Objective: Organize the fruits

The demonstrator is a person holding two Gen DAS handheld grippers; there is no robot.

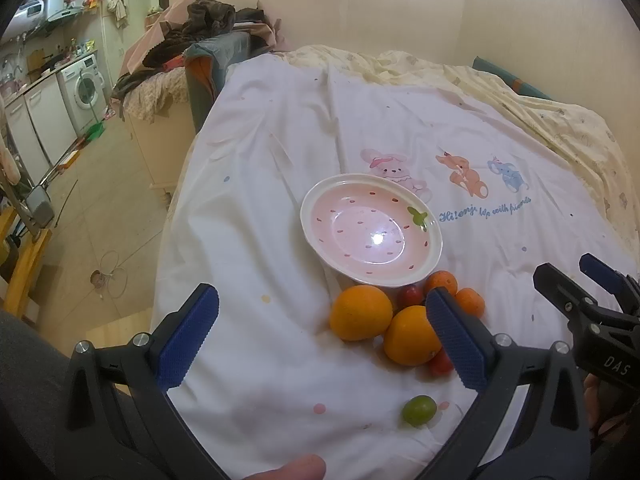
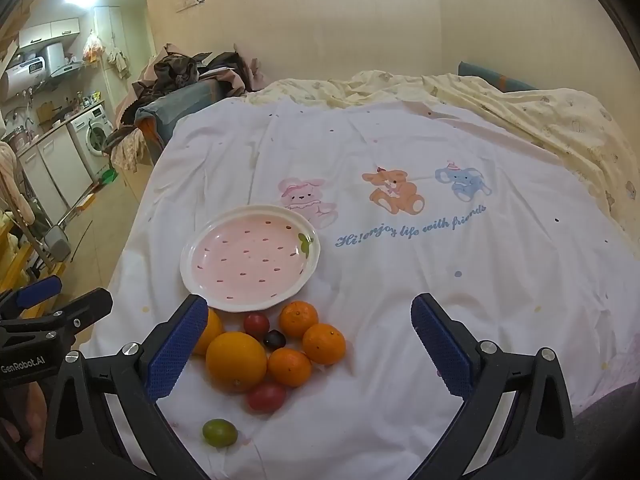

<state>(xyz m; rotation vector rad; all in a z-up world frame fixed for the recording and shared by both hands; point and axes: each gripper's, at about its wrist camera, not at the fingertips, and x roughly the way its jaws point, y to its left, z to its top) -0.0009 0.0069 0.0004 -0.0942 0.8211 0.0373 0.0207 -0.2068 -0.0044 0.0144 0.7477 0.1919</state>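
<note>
- The plate point(image 2: 248, 258) sits empty on the sheet point(image 2: 440, 280), left of centre in the right wrist view; every fruit lies loose just below its near rim.
- The pile: two big oranges point(image 2: 236, 361), three mandarins point(image 2: 323, 343), two red tomatoes point(image 2: 266, 397), one dark grape point(image 2: 274, 339), and a green grape point(image 2: 219, 432) apart from the rest, lower in the frame.
- Right gripper point(image 2: 308, 352) — jaws wide apart, holding nothing. The pile falls in the left half of its gap; one orange is partly hidden behind the left finger.
- Left gripper point(image 1: 320, 336) — jaws also wide apart and empty. In the left wrist view the fruit sits toward the right side of the gap, and the right finger overlaps the nearer orange point(image 1: 412, 336).
- The relation that matters: the fruit lies between the two grippers and the plate lies straight beyond it in both views, so any carry is a short push up-frame over the near rim.
- Neither side looks clearly nearer; my guess is the right gripper has the cleaner line to the mandarins on the pile's right edge, the left to the far-left orange point(image 1: 361, 312).
- The fruits are round — no long axis to line up with — but they touch each other, so closing on one may nudge its neighbours.
</note>
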